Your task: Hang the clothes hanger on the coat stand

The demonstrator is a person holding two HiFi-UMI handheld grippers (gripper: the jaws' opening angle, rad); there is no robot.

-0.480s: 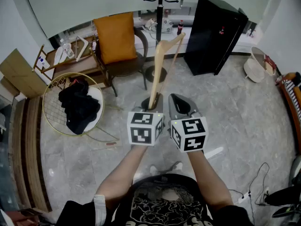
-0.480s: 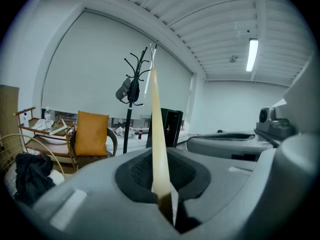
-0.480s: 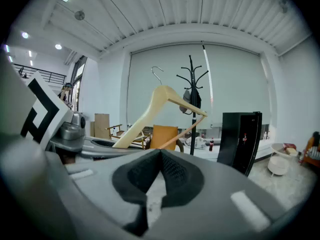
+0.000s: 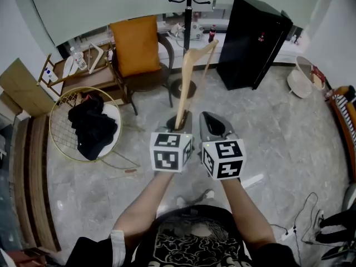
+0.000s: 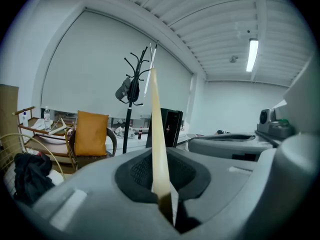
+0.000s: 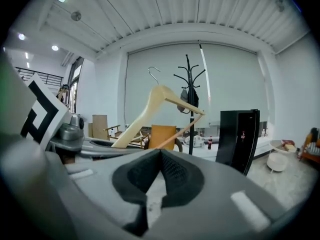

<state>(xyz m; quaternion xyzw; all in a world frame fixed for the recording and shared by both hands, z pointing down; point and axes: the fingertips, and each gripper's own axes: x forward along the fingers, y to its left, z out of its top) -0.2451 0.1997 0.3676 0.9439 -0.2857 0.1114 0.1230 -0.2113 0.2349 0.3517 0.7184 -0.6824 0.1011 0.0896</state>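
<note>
Hanger (image 4: 187,81): one, pale smooth wood, triangular. Your left gripper (image 4: 179,123) clamps its arm; your right gripper (image 4: 213,124) sits closed.

Forearms (image 4: 146,200) extended forward, side by side, left claw (image 4: 181,119) pinched on hanger (image 4: 188,77), right claw (image 4: 207,118) seemingly closed, empty

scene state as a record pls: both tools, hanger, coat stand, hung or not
left tool: shut on the wooden hanger, gripping the end of one arm
right tool: shut, nothing between the jaws, beside the left tool
hanger pose: held up, tilted, hook end away from the person
coat stand: ahead, beyond the hanger; a dark item hangs on it
task state: hanger not yet on a peg
</note>
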